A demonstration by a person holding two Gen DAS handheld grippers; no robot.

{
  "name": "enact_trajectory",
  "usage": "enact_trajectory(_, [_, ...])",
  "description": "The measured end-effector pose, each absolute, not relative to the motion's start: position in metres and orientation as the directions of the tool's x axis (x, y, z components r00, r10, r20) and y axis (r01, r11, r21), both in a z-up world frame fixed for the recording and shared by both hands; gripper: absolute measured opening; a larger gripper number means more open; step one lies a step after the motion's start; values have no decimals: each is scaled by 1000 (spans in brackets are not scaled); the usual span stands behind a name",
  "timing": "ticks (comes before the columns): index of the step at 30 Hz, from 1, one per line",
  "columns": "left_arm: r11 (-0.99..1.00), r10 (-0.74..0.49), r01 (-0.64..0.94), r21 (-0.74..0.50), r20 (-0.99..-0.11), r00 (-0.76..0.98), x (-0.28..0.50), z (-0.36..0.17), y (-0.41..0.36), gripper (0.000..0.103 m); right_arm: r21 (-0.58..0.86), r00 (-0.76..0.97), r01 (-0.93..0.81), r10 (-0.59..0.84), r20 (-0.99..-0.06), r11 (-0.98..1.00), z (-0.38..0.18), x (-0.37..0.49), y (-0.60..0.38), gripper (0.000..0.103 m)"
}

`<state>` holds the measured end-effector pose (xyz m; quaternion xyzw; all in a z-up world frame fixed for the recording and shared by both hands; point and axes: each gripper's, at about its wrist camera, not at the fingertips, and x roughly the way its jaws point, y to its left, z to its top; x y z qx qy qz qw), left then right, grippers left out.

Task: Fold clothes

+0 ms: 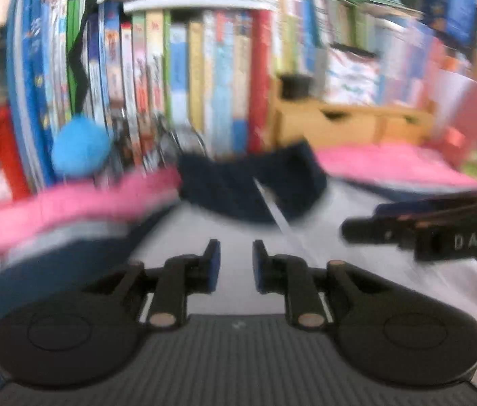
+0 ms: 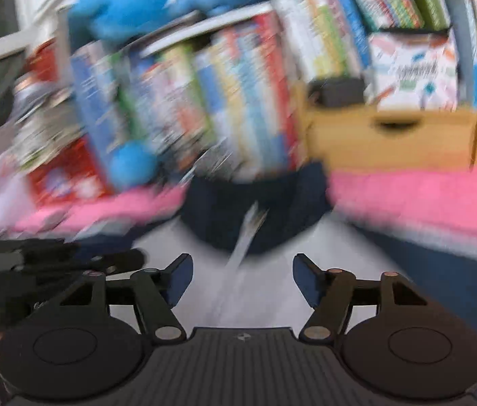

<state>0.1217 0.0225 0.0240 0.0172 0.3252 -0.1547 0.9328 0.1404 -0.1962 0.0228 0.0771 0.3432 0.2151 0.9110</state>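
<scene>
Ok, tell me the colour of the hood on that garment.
Dark navy hood, clearest in the right wrist view.

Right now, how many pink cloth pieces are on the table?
2. One pink cloth lies left of the dark garment, below the books; the other pink cloth lies right of it, before the wooden drawers. Blur could hide a join.

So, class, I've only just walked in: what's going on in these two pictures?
A person is working with two hand-held grippers over a garment spread out in front of a row of books. It looks grey with pink sleeves and a dark navy collar. The left gripper has its jaws slightly apart and the right gripper has them wide apart, with nothing between either pair. Both pictures are blurred. How far the folding has got is unclear.
</scene>
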Motion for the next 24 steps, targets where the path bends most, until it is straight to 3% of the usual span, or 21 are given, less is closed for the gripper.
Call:
enact_trajectory(4, [960, -265, 264, -96, -623, 736, 48, 19, 17, 29, 300, 597, -387, 485, -640, 872, 10, 53, -183, 80])
enact_trajectory(7, [965, -258, 227, -129, -606, 752, -9, 14, 18, 41, 242, 638, -398, 456, -621, 885, 8, -21, -184, 92])
enact_trajectory(10, [975, -223, 175, -137, -576, 787, -54, 4, 32, 42, 170, 734, -381, 410, -542, 909, 6, -88, -194, 93])
enact_trajectory(13, [987, -153, 150, -51, -542, 827, -82, 0, 41, 42, 120, 821, -329, 346, -455, 937, -2, -143, -209, 97])
enact_trajectory(16, [988, -81, 136, 73, -498, 863, -101, -6, 53, 44, 12, 901, -232, 220, -374, 973, -26, -184, -225, 97])
enact_trajectory(19, [992, 19, 41, 120, -456, 890, -113, -11, 74, 49, -113, 971, -80, 52, -232, 990, -45, -213, -253, 100])
enact_trajectory(21, [993, 77, -30, 110, -453, 888, -114, -12, 93, 53, -40, 970, -13, 3, -241, 999, -47, -210, -285, 103])
enact_trajectory(24, [984, 169, -126, 123, -465, 869, -122, -2, 103, 50, -34, 963, 19, -28, -267, 999, -39, -204, -295, 101])
